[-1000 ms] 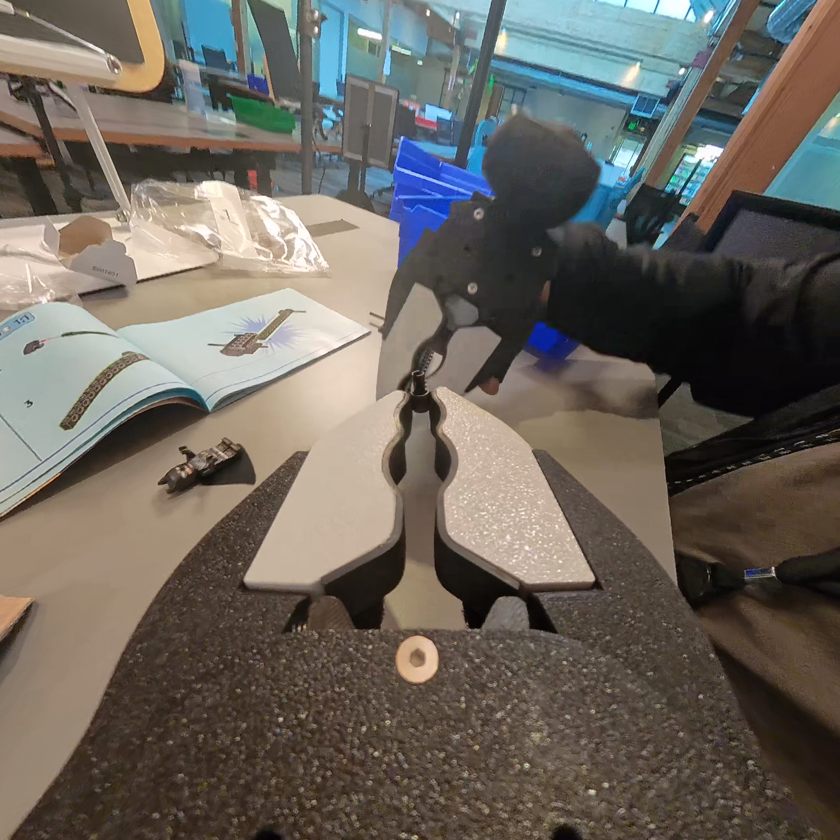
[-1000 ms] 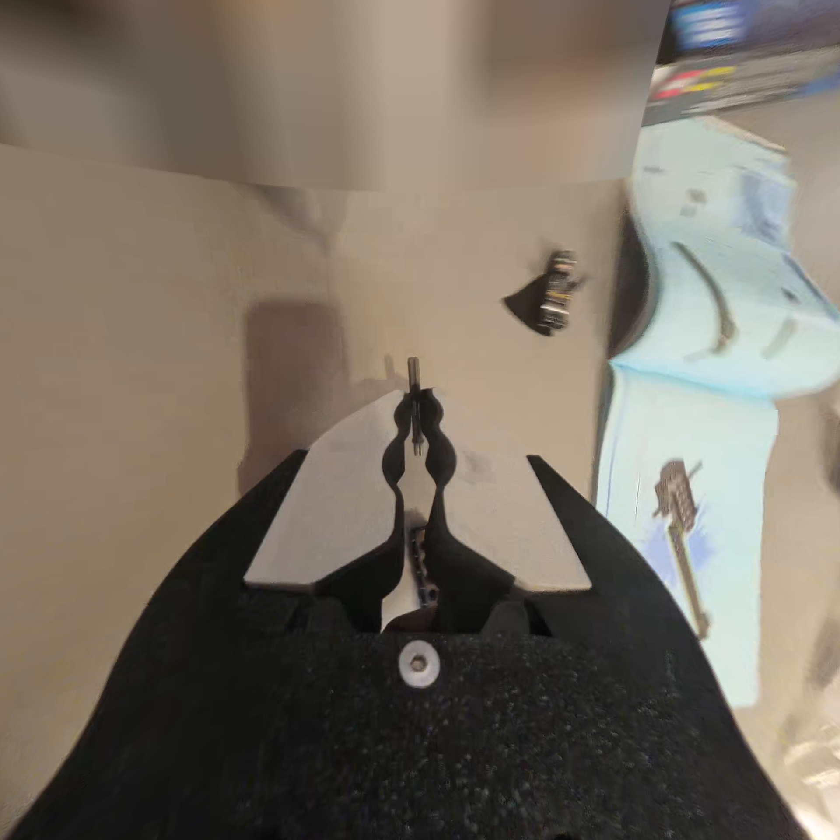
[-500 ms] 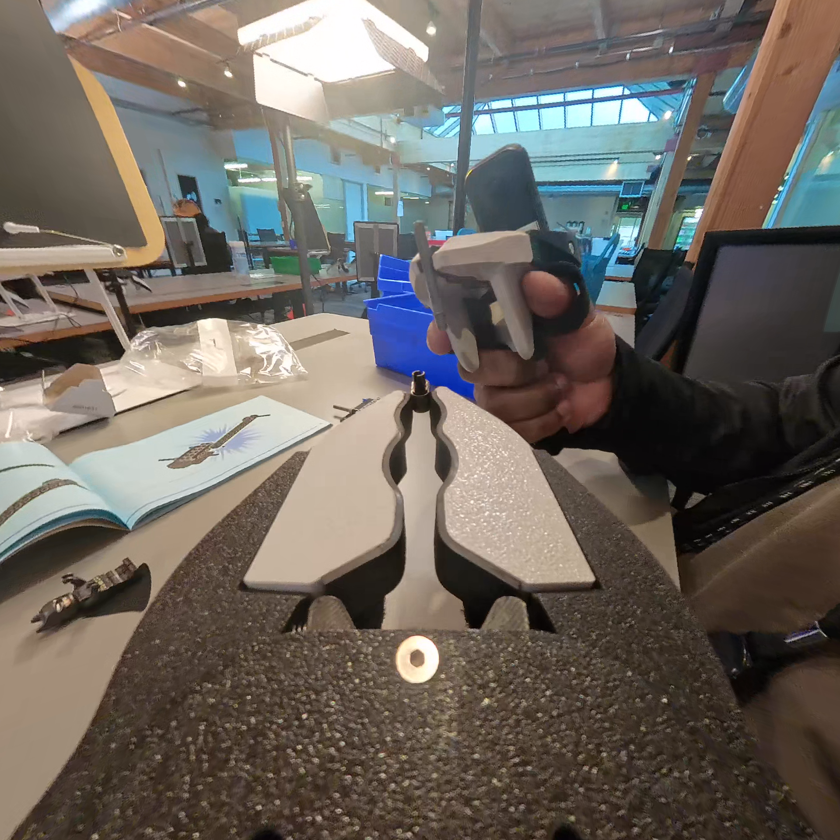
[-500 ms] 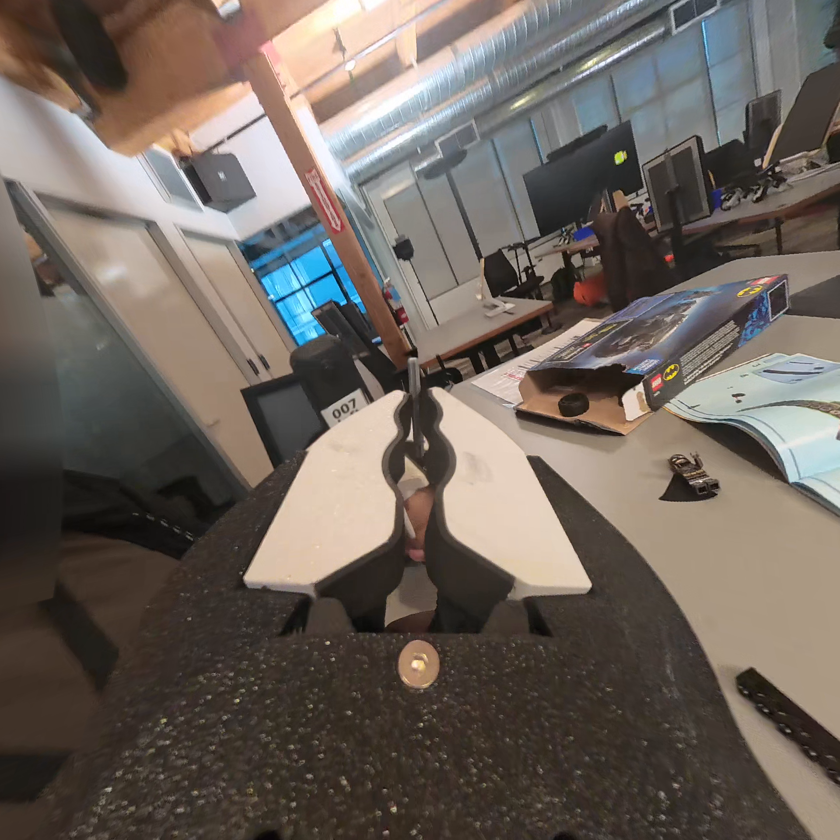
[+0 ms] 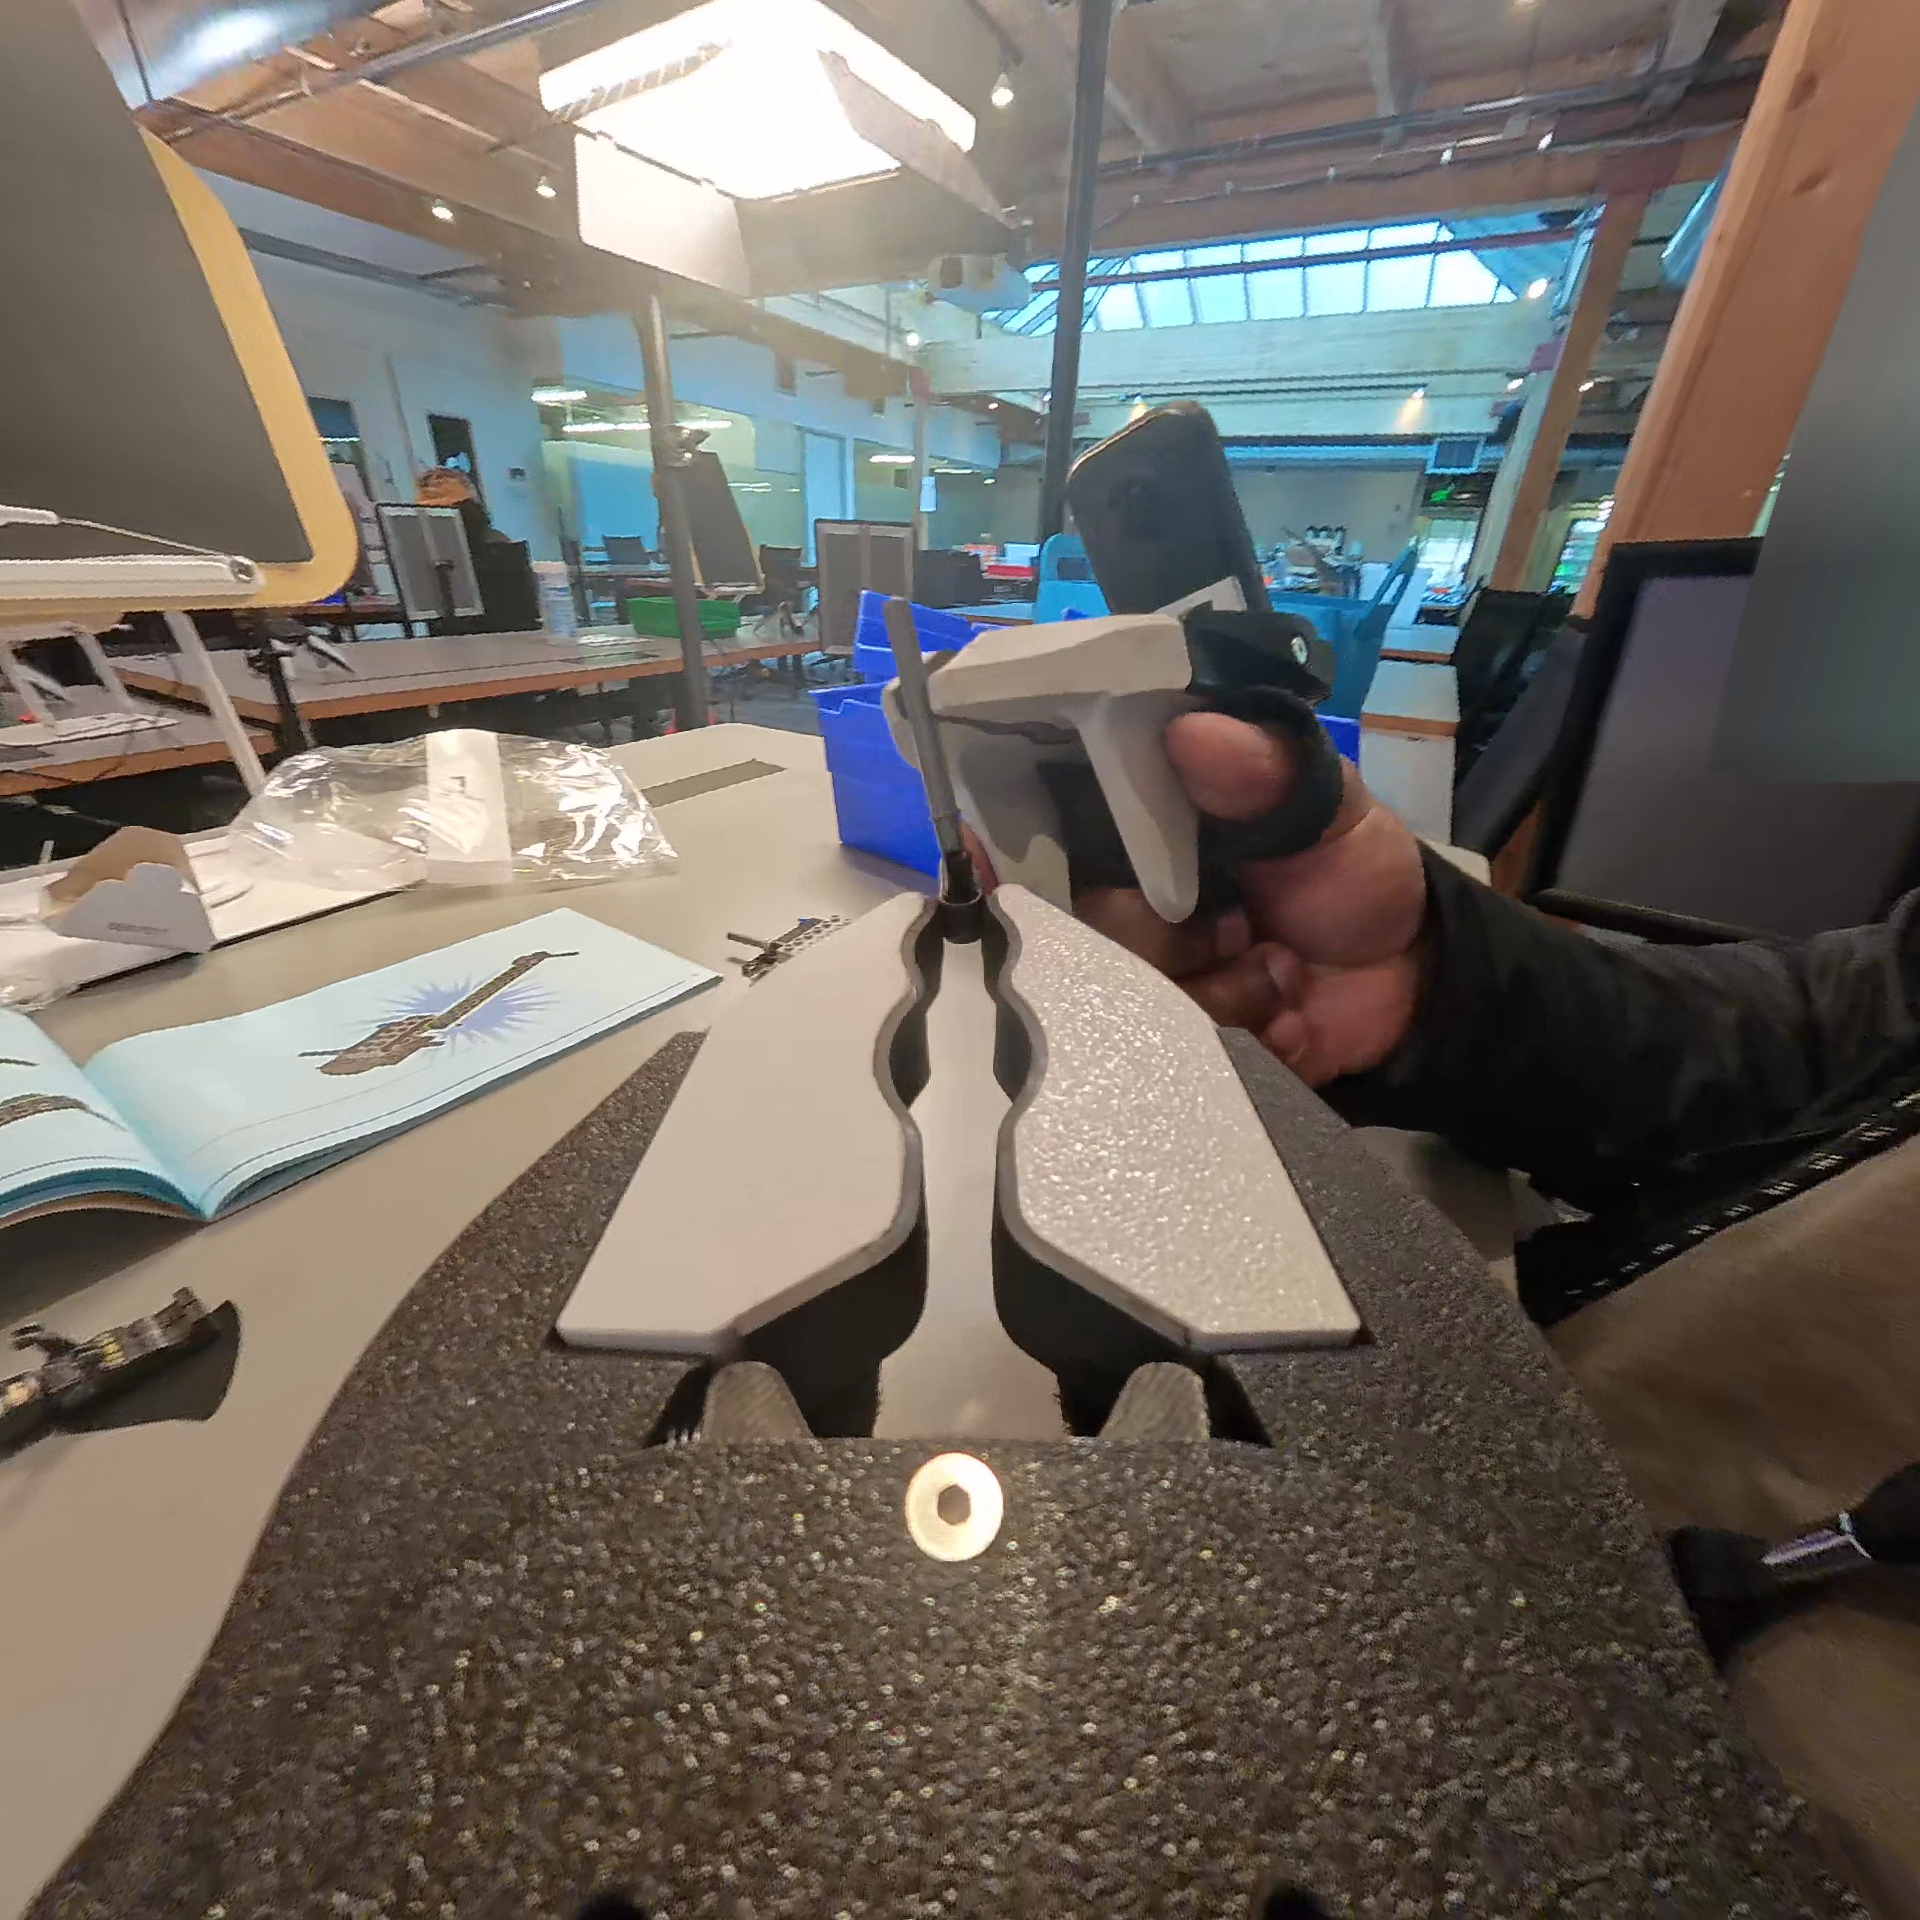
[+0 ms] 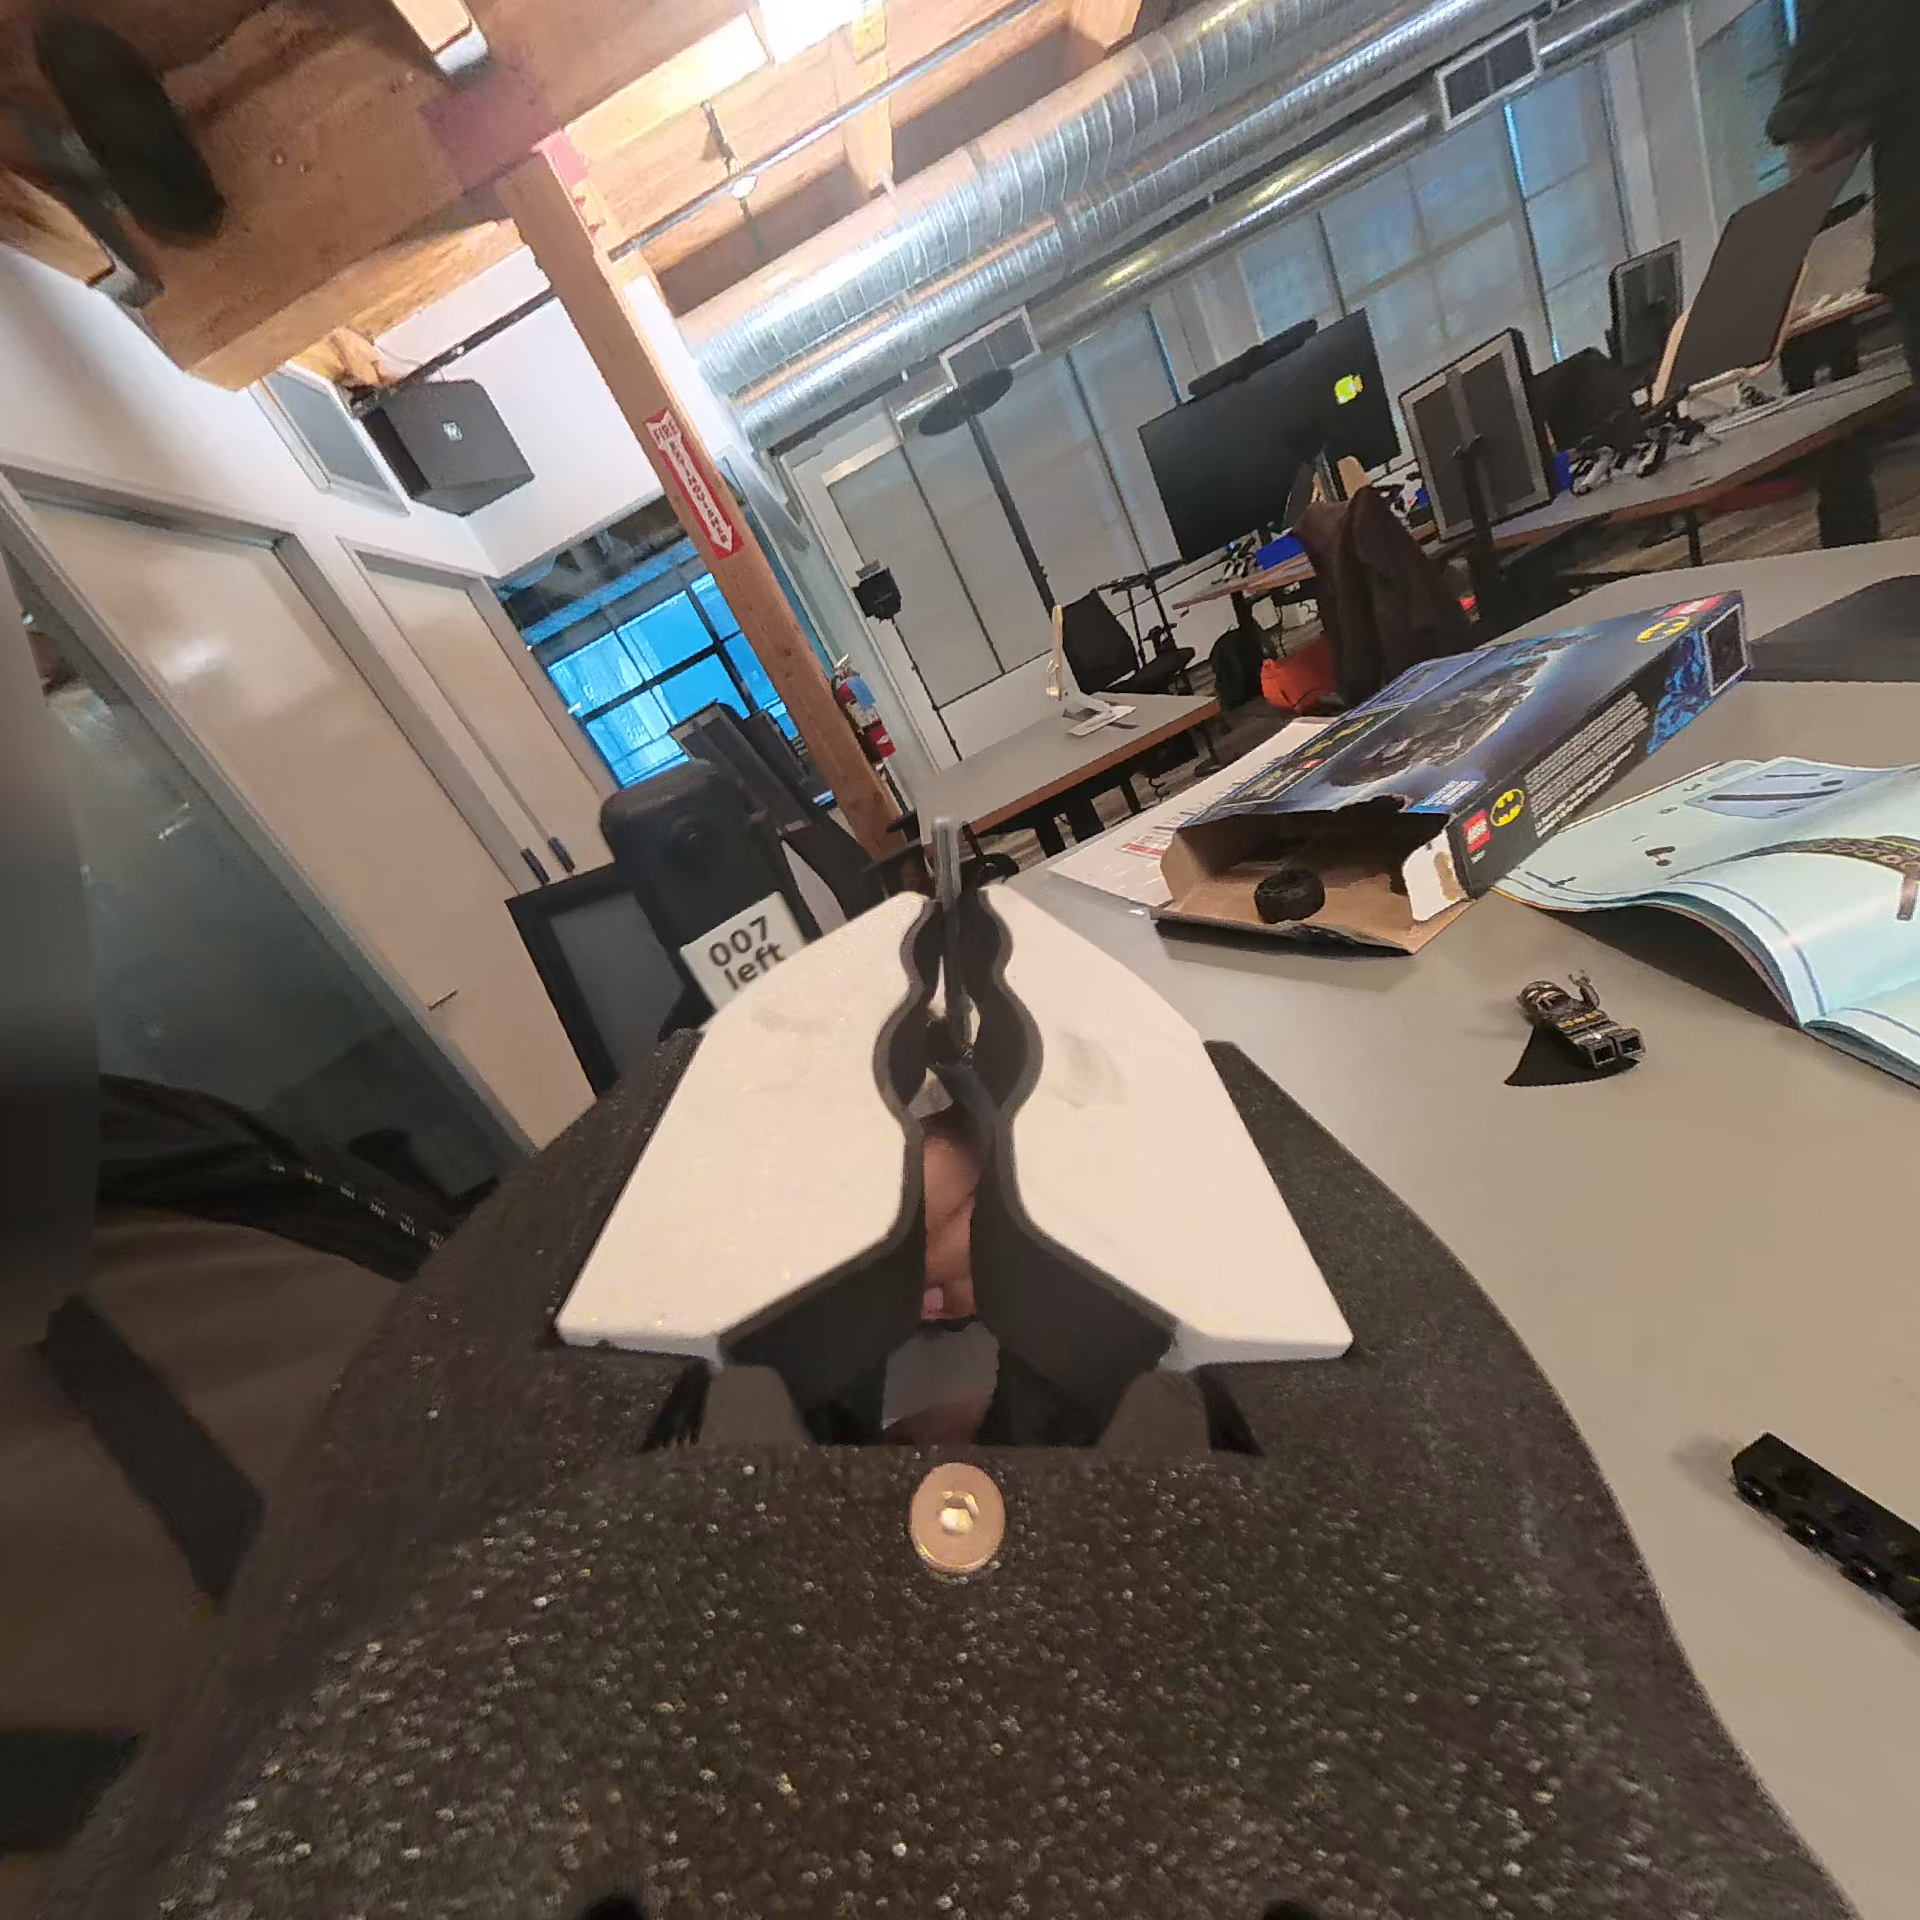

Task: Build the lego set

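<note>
Both tongs are closed on small parts, raised above the grey table (image 5: 727,831). Left tongs (image 5: 961,920), tips nearly shut, pinch a small black round piece (image 5: 961,916) at the very tip, pads against its sides. Right tongs (image 6: 951,914), squeezed by a hand (image 5: 1299,914) in a dark sleeve, are shut on a thin grey rod (image 5: 920,727); seen from the left wrist view, the rod's lower end meets the top of the black piece. On the table, largest first: a dark blue carton (image 6: 1507,769) lying open-ended with a black wheel (image 6: 1288,894) at its mouth; an open pale-blue booklet (image 5: 364,1049); a blue bin (image 5: 883,758) at the far edge; a crumpled clear plastic bag (image 5: 447,800); a flat black strip (image 6: 1829,1517) near the right tongs; a small dark figure (image 6: 1579,1023) lying beside the booklet; a small grey studded assembly (image 5: 779,940) near the left tongs' tip.
</note>
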Tool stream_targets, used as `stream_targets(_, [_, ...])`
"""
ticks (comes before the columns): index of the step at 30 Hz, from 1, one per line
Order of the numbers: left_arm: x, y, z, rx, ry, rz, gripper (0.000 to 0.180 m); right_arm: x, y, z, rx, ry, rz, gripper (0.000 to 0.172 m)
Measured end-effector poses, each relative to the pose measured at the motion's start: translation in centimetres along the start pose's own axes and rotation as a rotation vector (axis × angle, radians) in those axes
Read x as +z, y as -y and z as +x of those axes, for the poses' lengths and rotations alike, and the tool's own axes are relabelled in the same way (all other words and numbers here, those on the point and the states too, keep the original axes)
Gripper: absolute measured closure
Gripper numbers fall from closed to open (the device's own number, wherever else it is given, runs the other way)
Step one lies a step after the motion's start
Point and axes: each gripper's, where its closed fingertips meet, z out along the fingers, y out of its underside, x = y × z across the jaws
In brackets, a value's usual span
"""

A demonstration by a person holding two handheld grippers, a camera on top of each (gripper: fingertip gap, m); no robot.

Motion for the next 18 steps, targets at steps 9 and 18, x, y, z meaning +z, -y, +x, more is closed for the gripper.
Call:
stream_targets(9, [-0.1, -0.1, 1.1, -0.021, -0.107, -0.006, 0.173, -0.5, -0.9, -0.9, -0.07, 0.04, -0.143, 0.168])
stream_targets(18, [-0.6, 0.4, 3.4, -0.148, -0.343, 0.025, 0.174, -1.1, -1.3, -3.2, -0.093, 0.22, -0.211, 0.169])
